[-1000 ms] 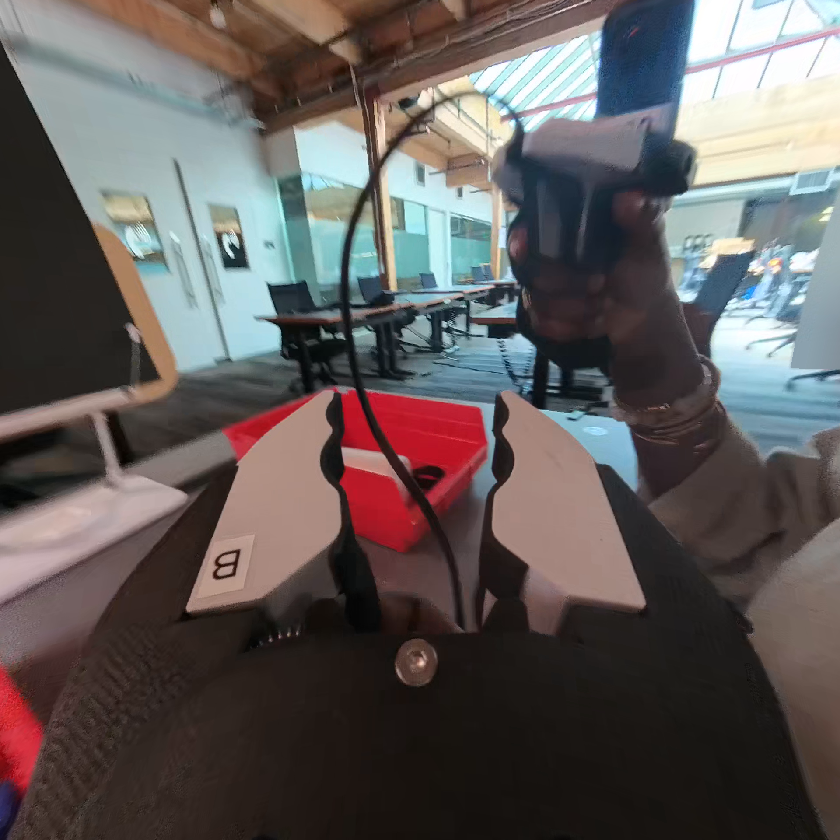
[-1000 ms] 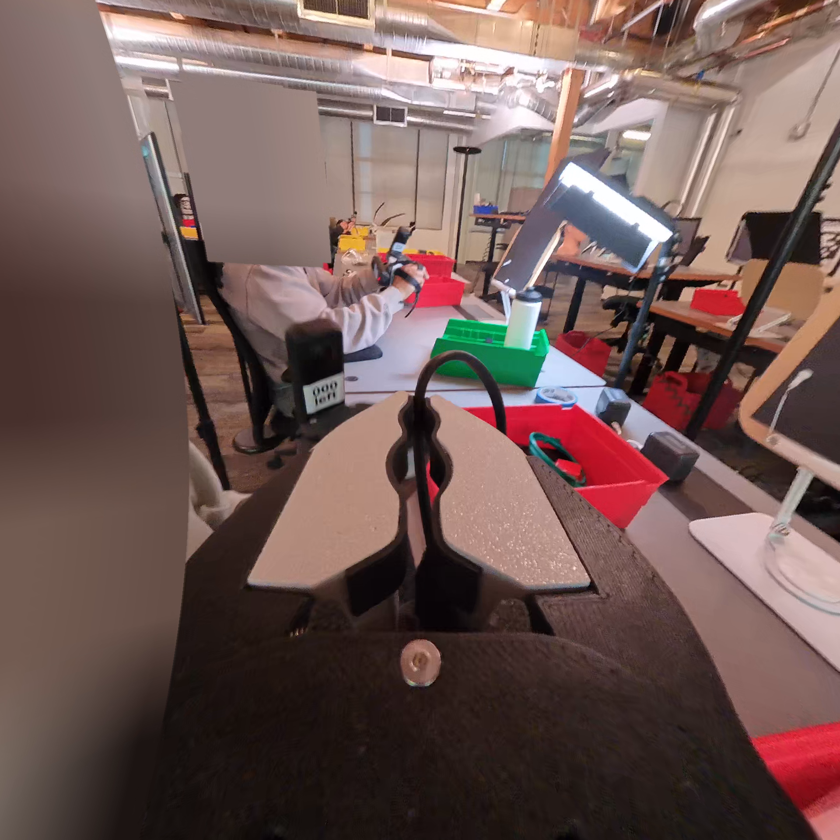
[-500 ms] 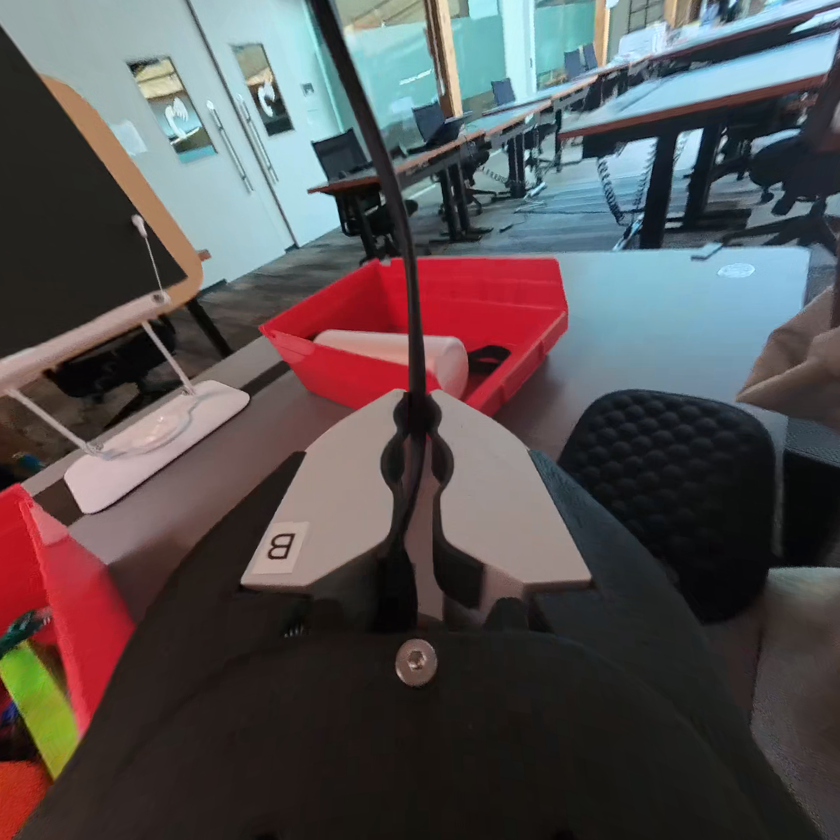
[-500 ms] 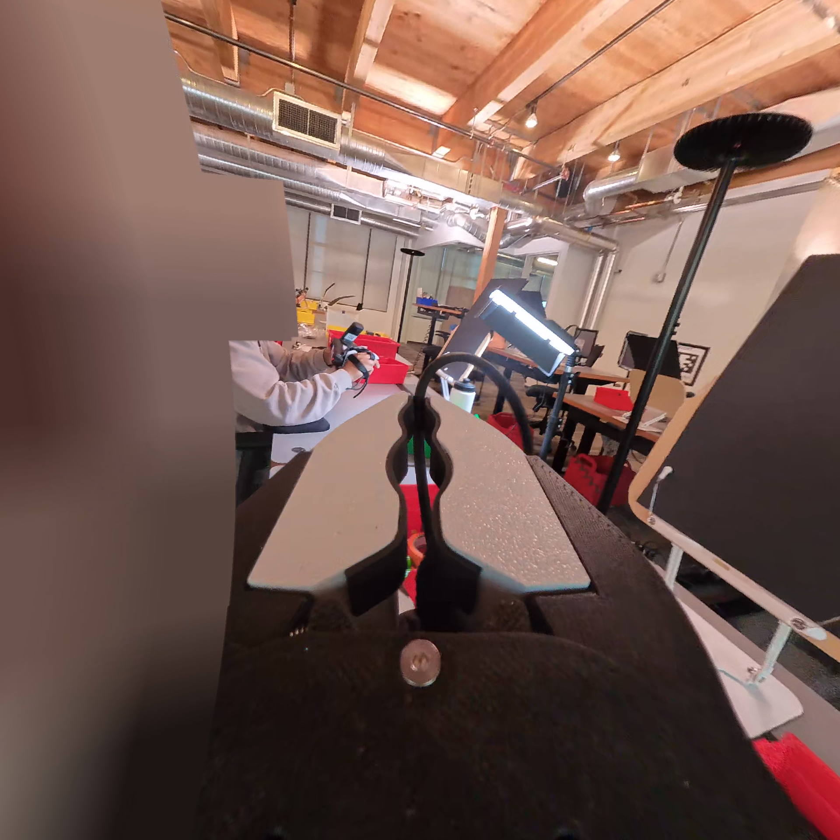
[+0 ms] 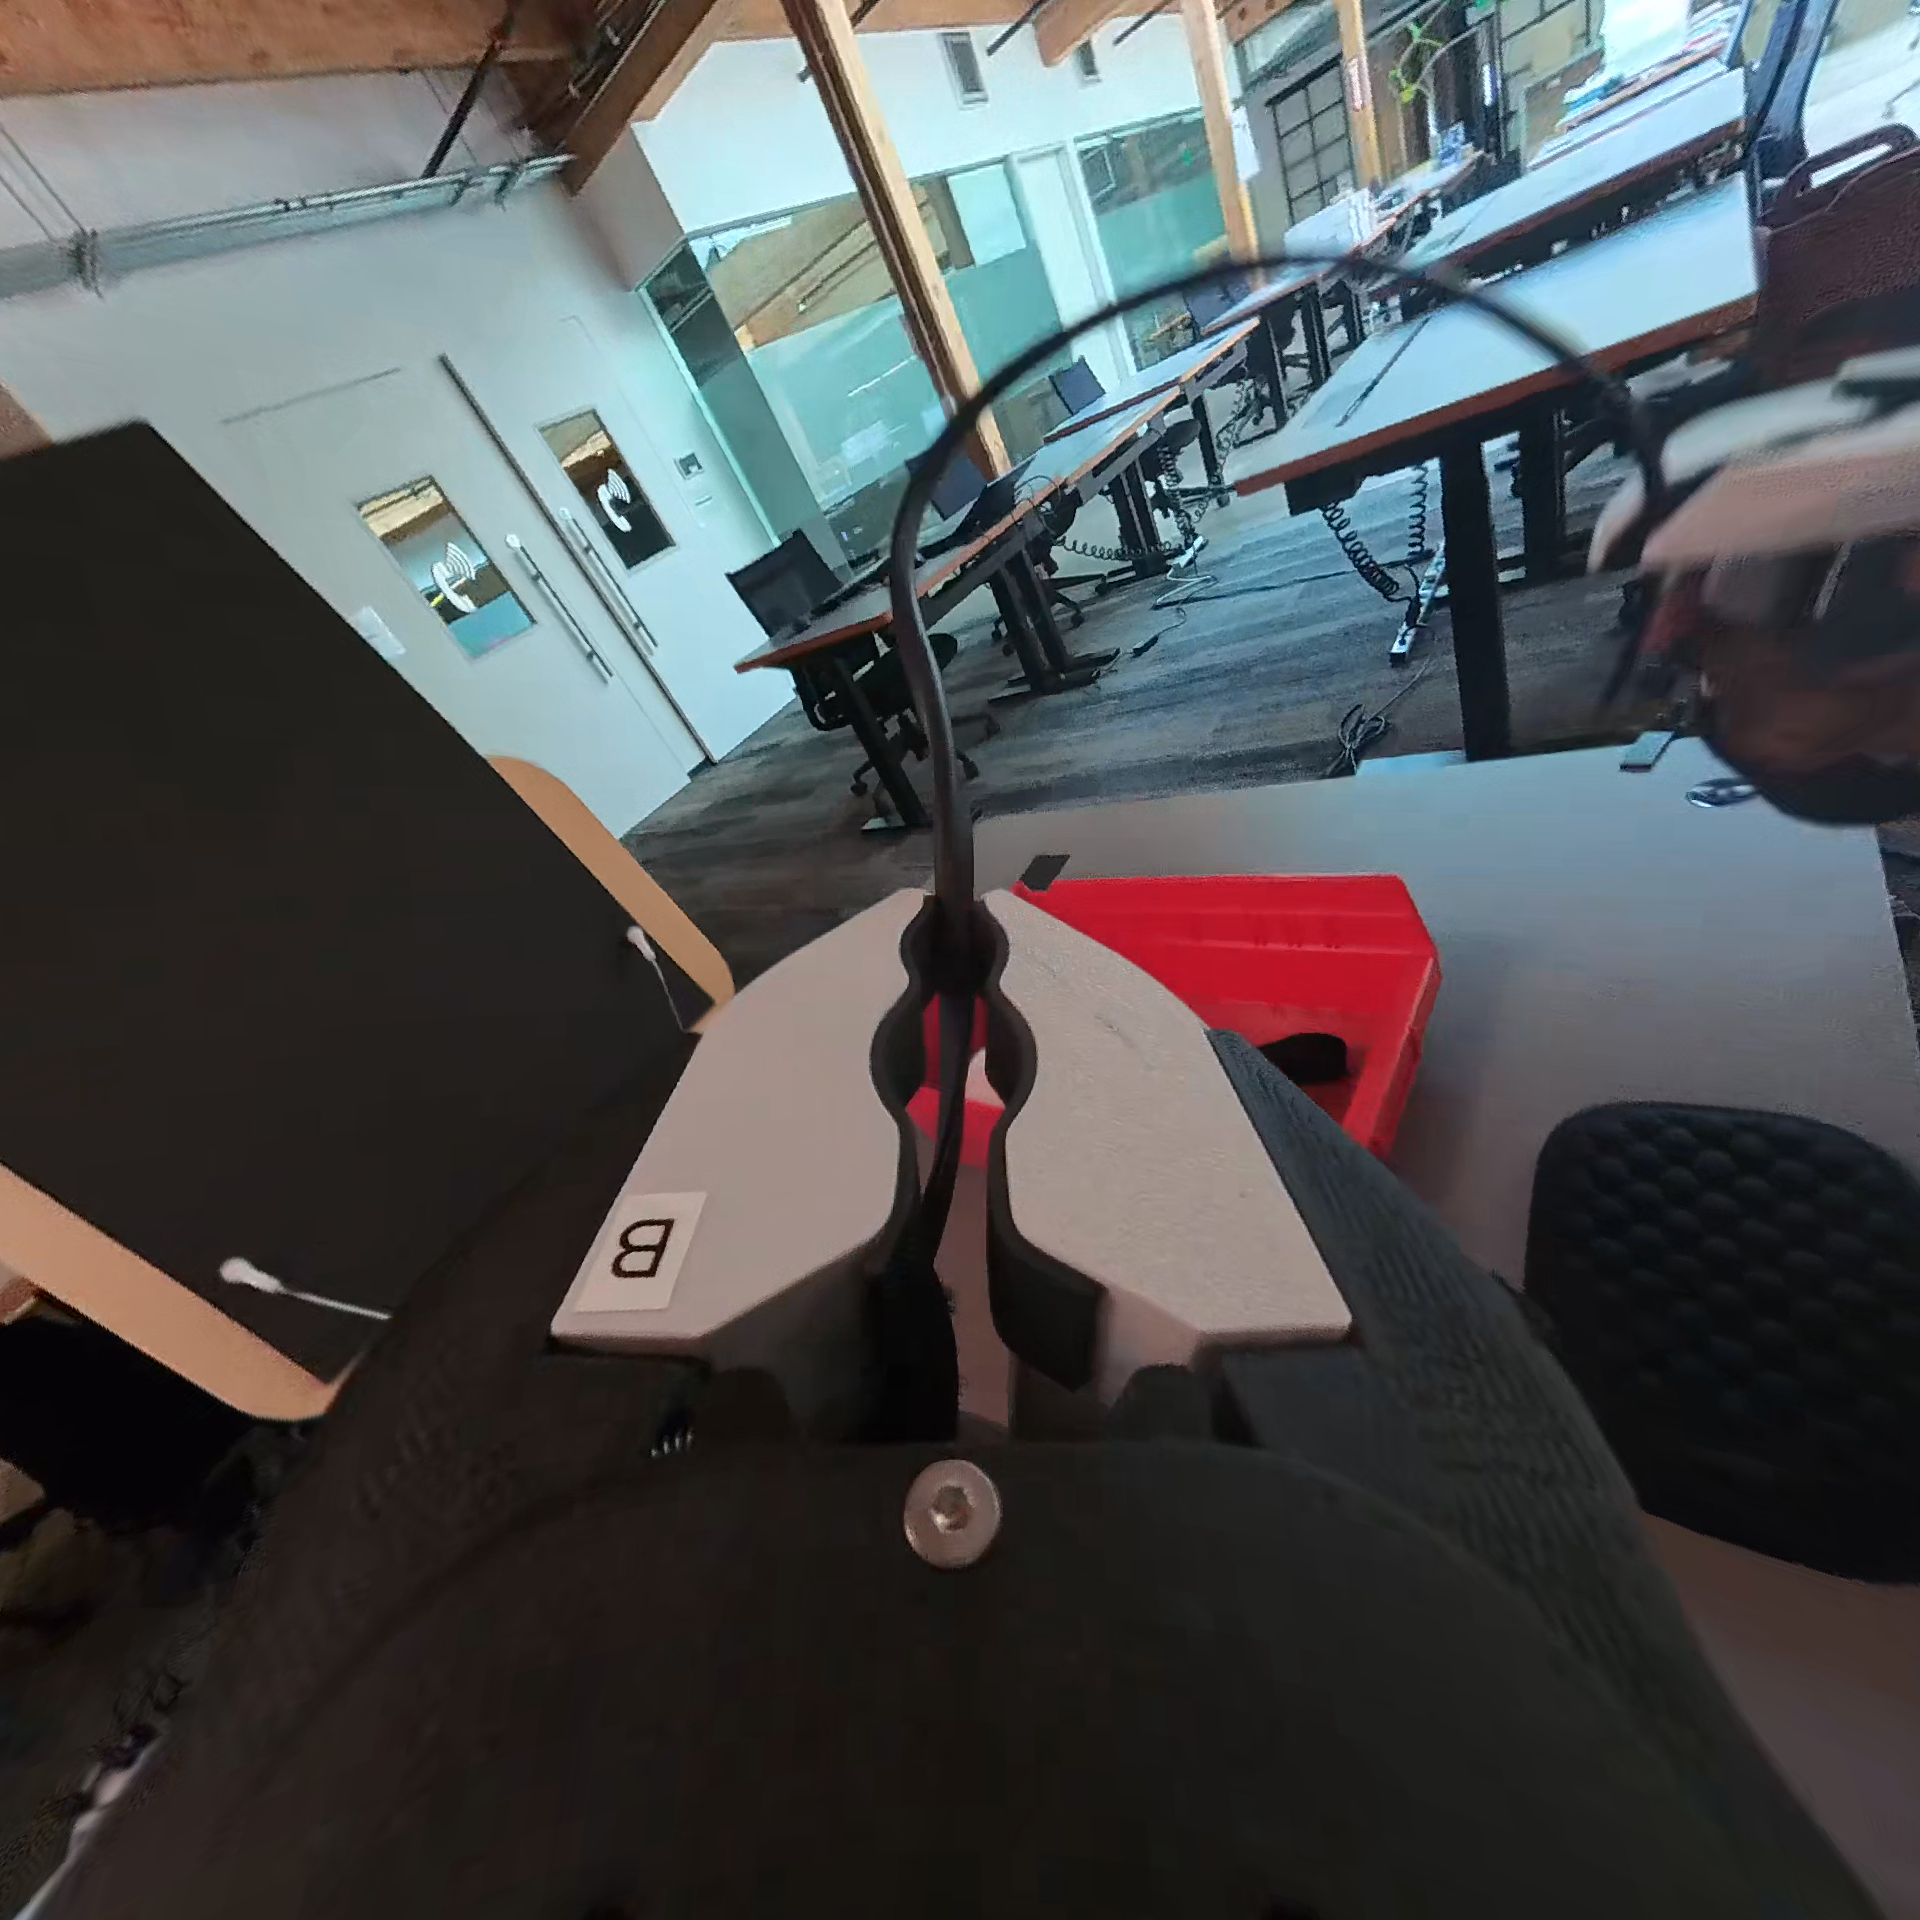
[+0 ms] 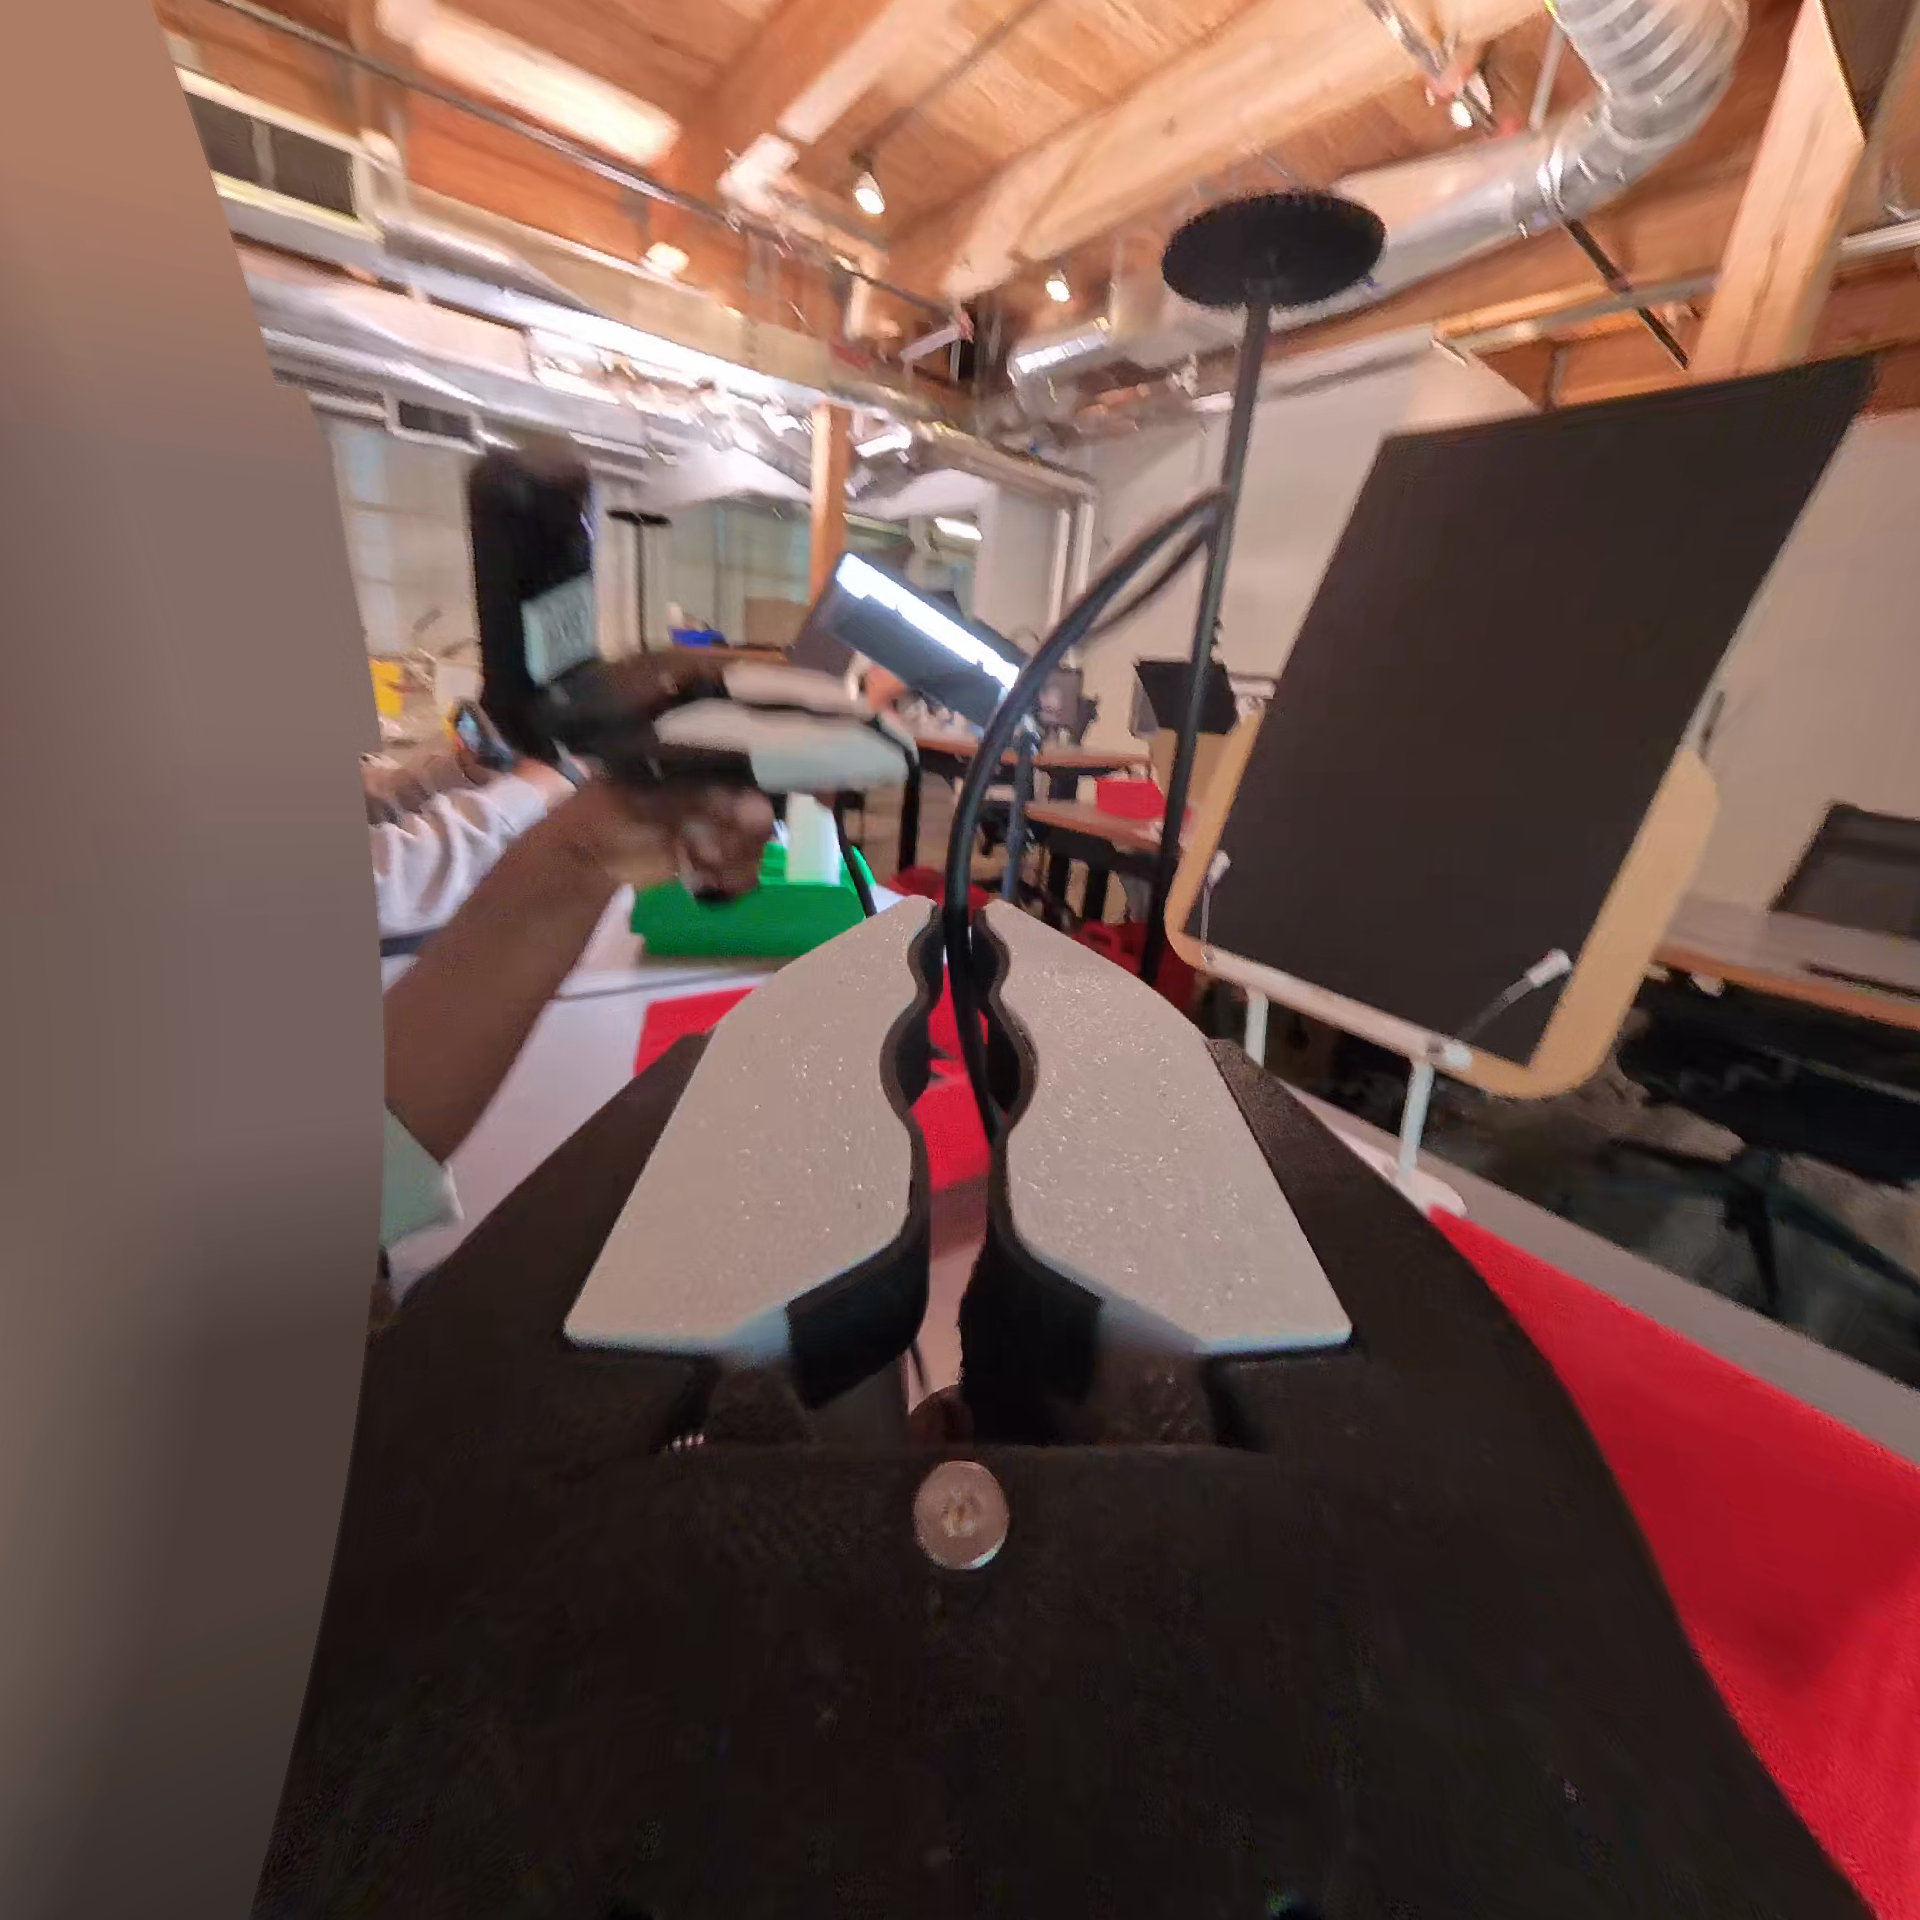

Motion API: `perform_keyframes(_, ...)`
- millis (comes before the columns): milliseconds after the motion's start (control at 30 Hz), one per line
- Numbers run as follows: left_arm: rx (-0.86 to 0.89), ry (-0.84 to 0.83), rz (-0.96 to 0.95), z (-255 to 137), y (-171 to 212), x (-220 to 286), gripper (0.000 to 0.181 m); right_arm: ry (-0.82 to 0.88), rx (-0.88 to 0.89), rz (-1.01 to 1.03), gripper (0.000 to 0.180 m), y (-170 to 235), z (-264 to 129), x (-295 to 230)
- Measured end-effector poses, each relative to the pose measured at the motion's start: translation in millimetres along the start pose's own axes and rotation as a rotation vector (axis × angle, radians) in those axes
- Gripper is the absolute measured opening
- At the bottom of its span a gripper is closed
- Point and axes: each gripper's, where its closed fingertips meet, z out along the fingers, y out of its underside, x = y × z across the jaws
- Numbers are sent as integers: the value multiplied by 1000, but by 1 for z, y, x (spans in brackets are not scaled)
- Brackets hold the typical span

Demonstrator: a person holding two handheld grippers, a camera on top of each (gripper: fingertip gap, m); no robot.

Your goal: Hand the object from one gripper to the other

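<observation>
Cable [image 5: 935,665]: smooth black rubbery sheath. Fingers [image 6: 790,1132]: grey, matt, finely grained plastic; black textured body behind, with a bright metal screw [image 6: 961,1514]. Bin [image 5: 1278,956] at 1 o'clock: glossy red plastic. Bench [image 5: 1621,914]: smooth matt grey. Ceiling beams [image 6: 1039,156]: bare wood.

Black cable [image 5: 940,665] between left tongs [image 5: 951,925]

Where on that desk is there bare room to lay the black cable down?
The grey desk is bare to the right of the red bin and beyond the black mesh chair back. The left side is crowded by the black board on its stand.
</observation>
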Motion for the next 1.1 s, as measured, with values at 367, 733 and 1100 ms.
perform_keyframes(367,-35,-45,86,15,-45,-33,6,146,-148,-26,33,51,-14,22)
perform_keyframes(733,-93,-9,35,43,-33,-12,6,137,-148,-99,76,68,53,-23)
perform_keyframes(1100,-78,32,81,60,-63,11,6,227,-270,-246,77,140,112,-32)
